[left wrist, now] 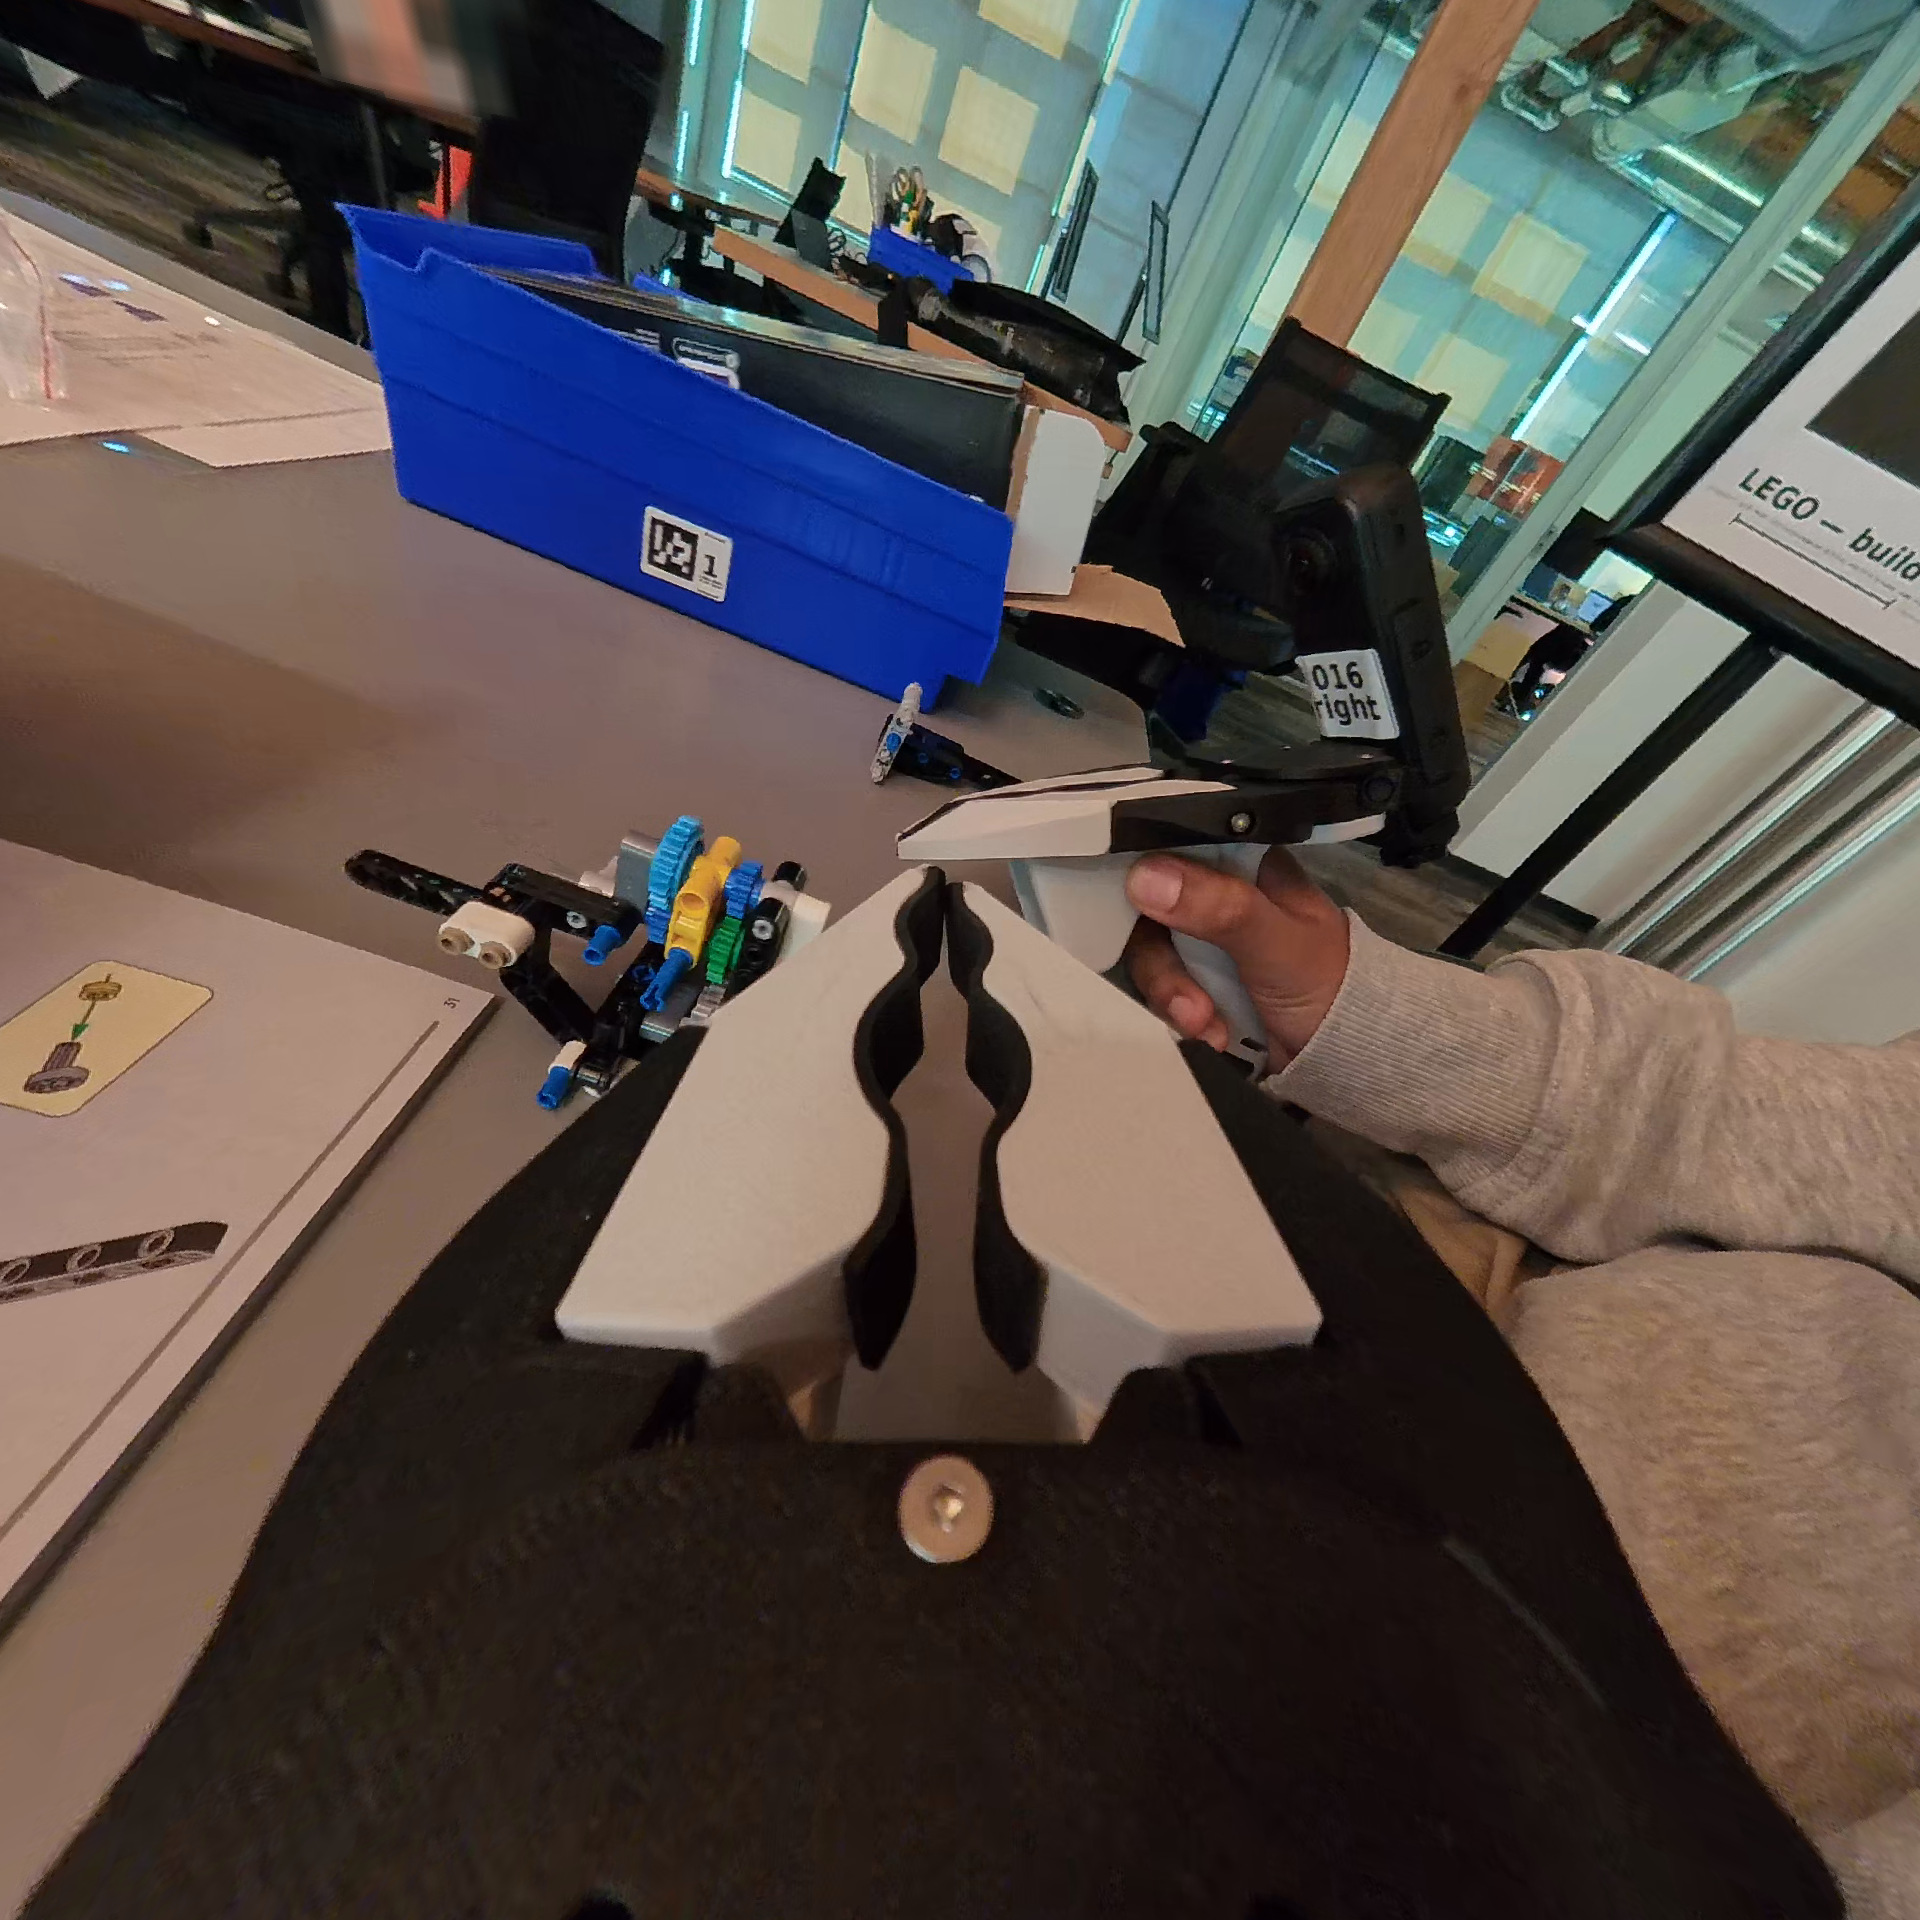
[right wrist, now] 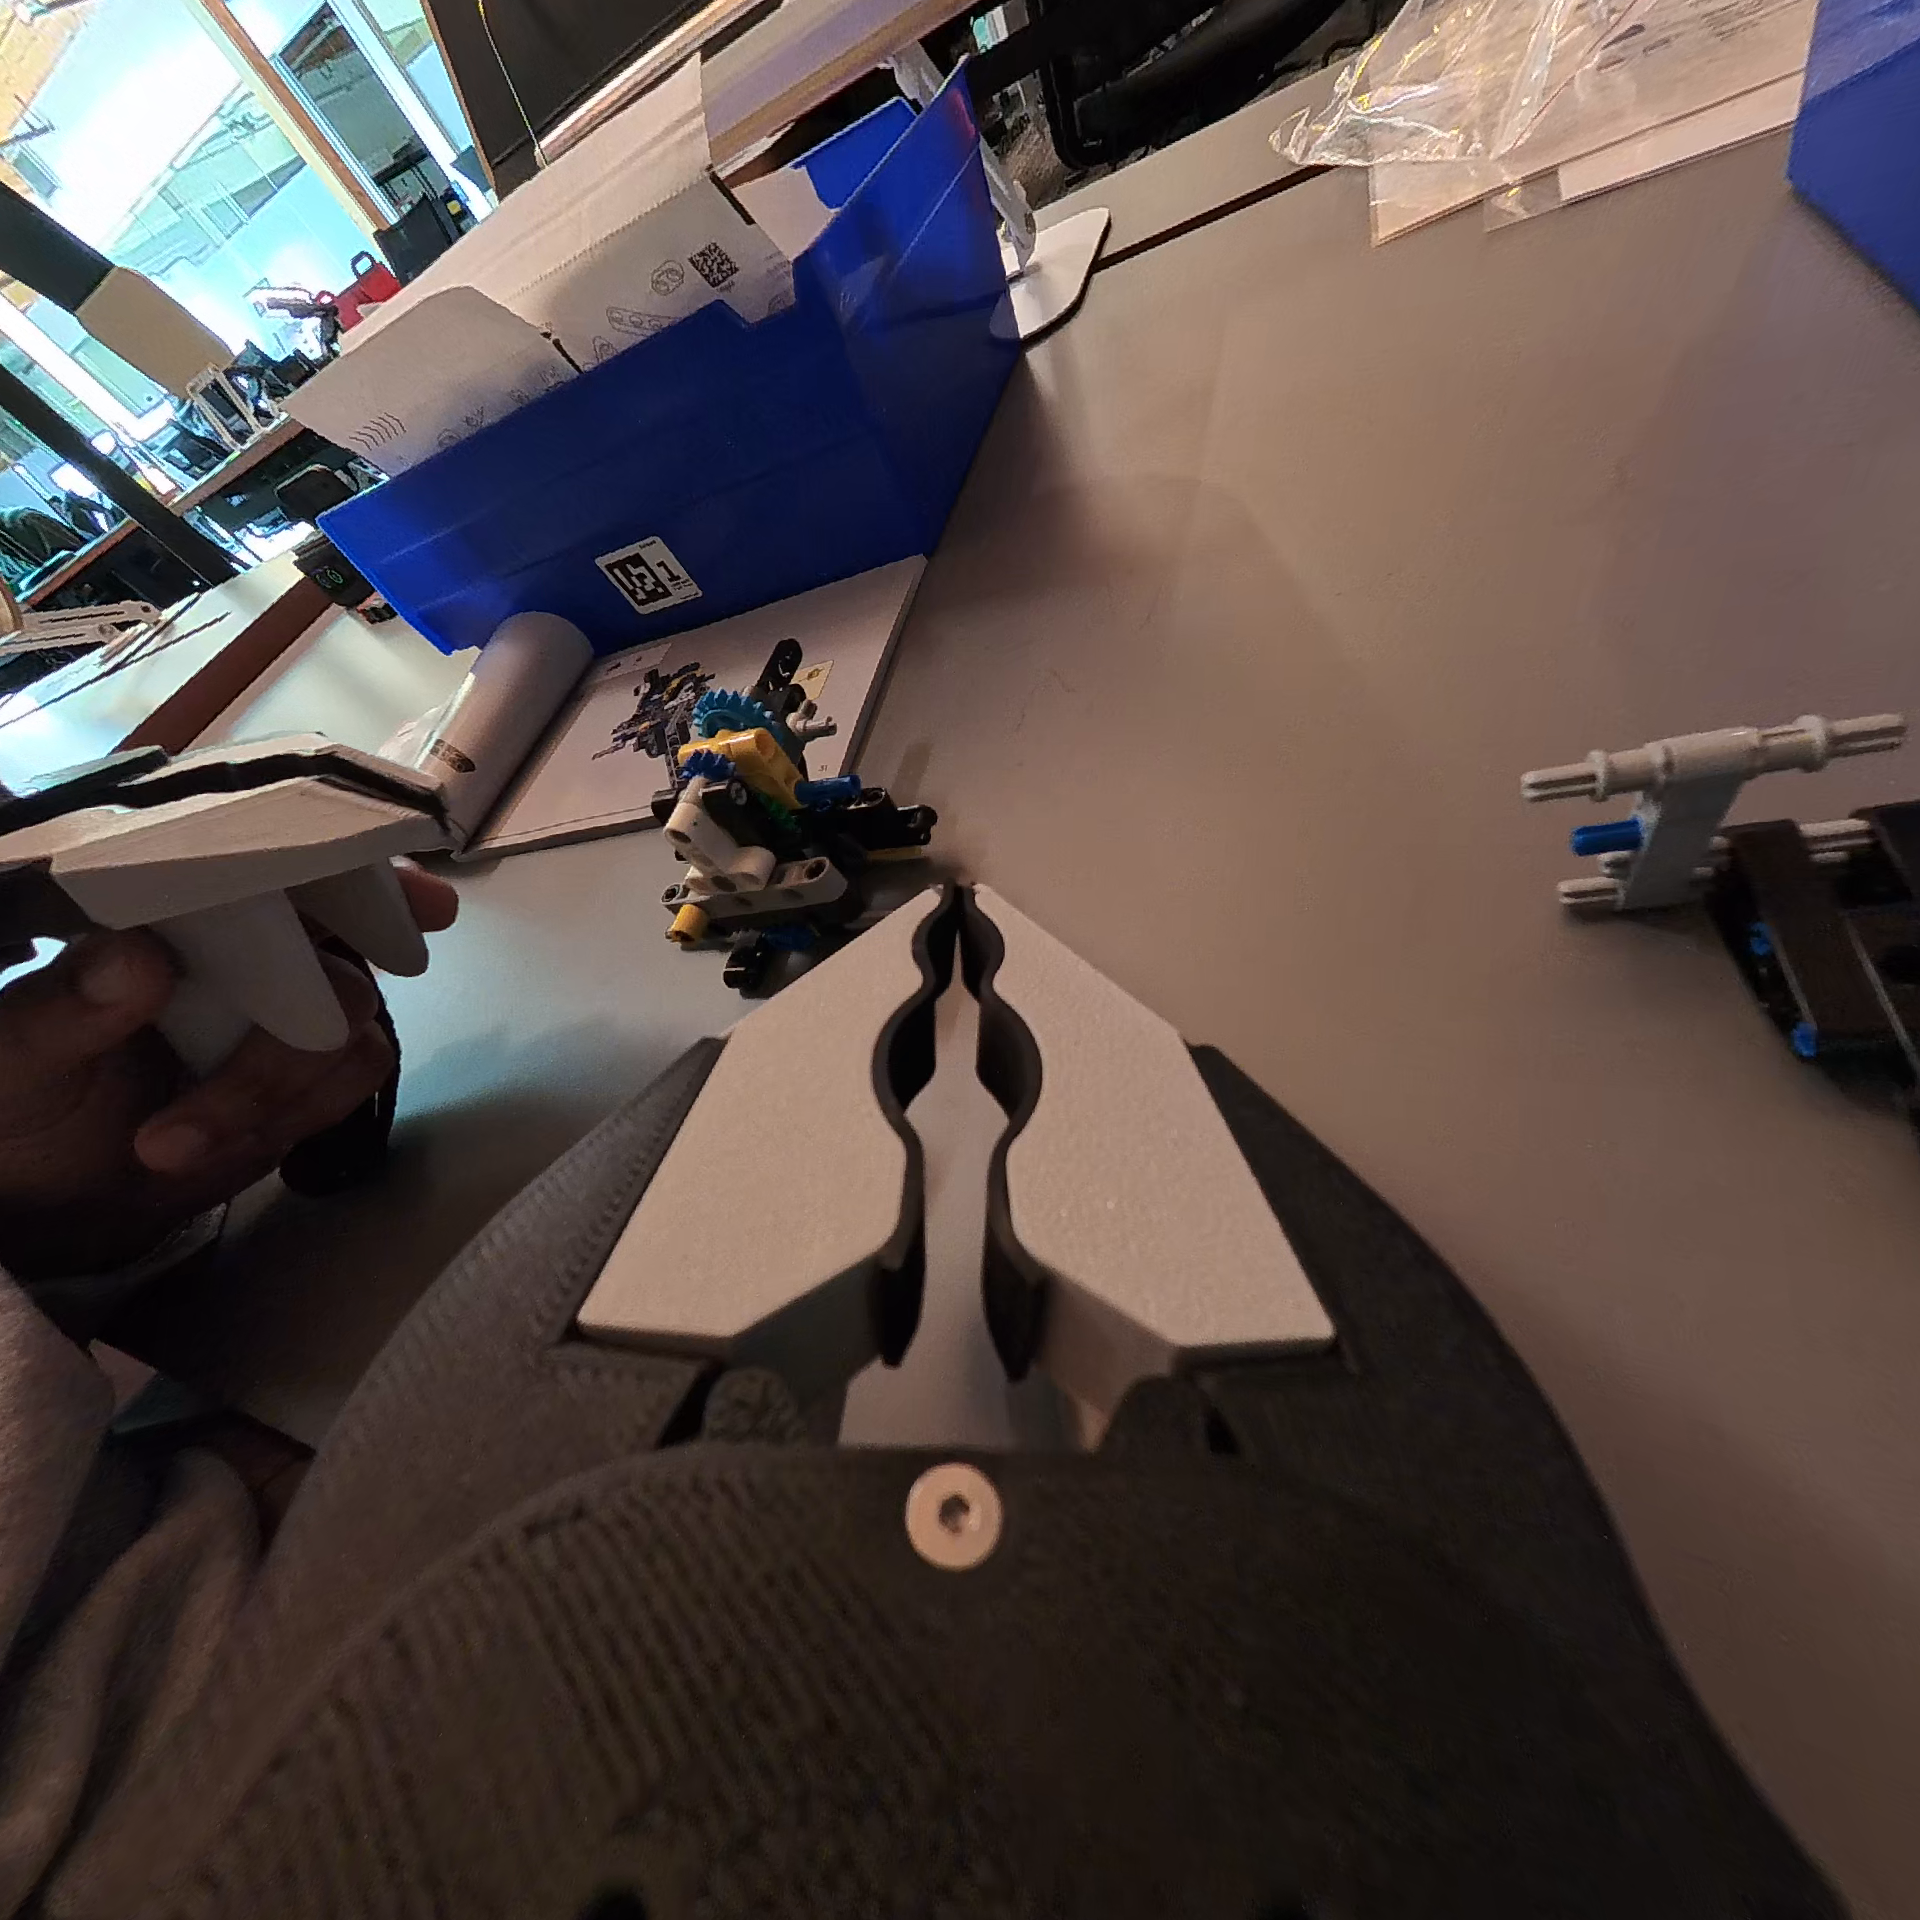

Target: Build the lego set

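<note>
Both my grippers hang over the desk (right wrist: 1299,540) with nothing in them: my left gripper (left wrist: 943,883) has its jaws pressed together at the tips, and my right gripper (right wrist: 961,896) is the same, tips meeting with only the wavy hollows behind them open. The half-built lego assembly (left wrist: 665,935), a knot of black beams with blue gears, a yellow connector and a green gear, lies on the desk just ahead of my left tips, its near side touching the corner of the open instruction booklet (left wrist: 208,1122). From my right side the same assembly sits just beyond my tips, lying against the booklet's near edge, with the blue bin (right wrist: 665,468) behind the booklet. Off toward the right edge of the desk lies a second sub-assembly (right wrist: 1766,894), a grey frame with axles and blue pins set on a dark base, well apart from the first. A small white and blue piece (left wrist: 899,732) lies loose beside the near end of the bin. I judge this a pause between steps, reading the page before choosing the next part. The next move calls for parting one pair of jaws, steadying the geared assembly, and bringing the other gripper in with a piece; the small pins will need a careful, square pinch.
</note>
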